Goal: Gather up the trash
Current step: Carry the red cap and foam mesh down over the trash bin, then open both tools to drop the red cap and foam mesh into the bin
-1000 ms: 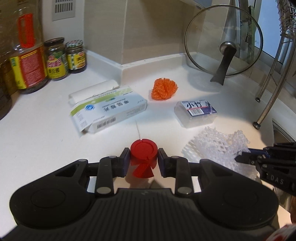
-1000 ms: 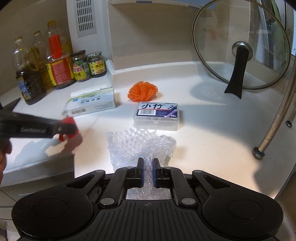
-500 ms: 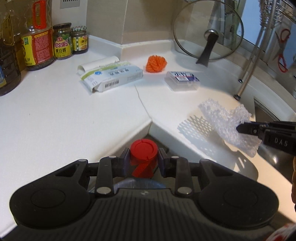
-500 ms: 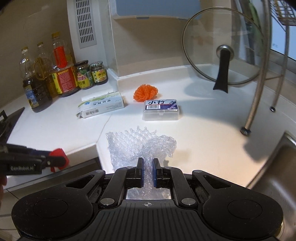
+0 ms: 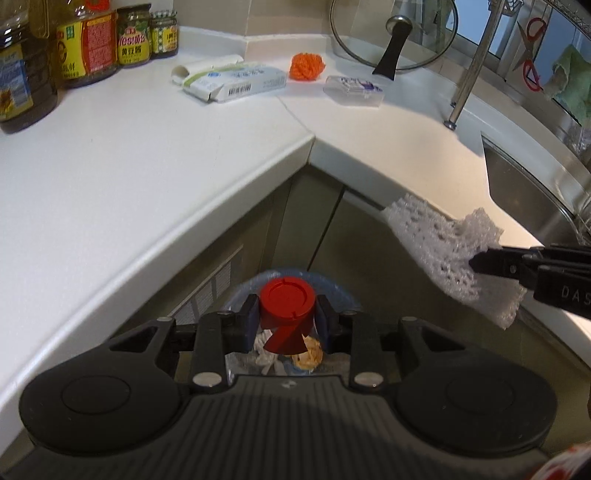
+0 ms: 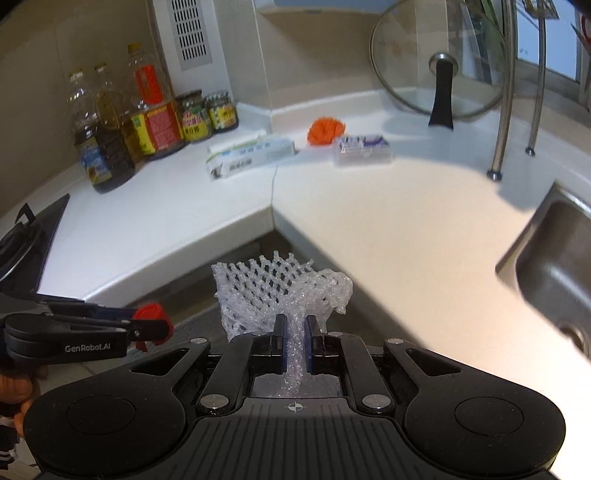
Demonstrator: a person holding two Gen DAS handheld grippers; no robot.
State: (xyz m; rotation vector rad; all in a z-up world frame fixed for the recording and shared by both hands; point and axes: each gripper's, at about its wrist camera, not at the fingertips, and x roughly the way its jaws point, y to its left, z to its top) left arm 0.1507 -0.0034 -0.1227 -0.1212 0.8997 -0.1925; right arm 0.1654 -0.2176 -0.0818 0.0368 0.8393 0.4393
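My left gripper [image 5: 287, 317] is shut on a red bottle cap [image 5: 287, 303] and holds it off the counter, right above a blue-rimmed trash bin [image 5: 343, 293] with scraps inside. My right gripper [image 6: 294, 328] is shut on a white foam net [image 6: 273, 288], held in the air in front of the counter's inner corner; the net also shows in the left wrist view [image 5: 443, 247]. The left gripper with the cap shows low left in the right wrist view [image 6: 147, 326].
On the white counter [image 5: 129, 155] lie a green-white carton [image 5: 236, 83], an orange scrubber [image 5: 306, 66] and a clear plastic box [image 5: 352, 88]. Oil bottles and jars [image 5: 88, 40] stand at the back left. A glass lid [image 5: 391, 33] leans at the back. A steel sink [image 6: 554, 266] is on the right.
Both grippers pulled back off the counter and lowered, each keeping its hold. The cap now hangs over the bin; the net is past the counter's edge.
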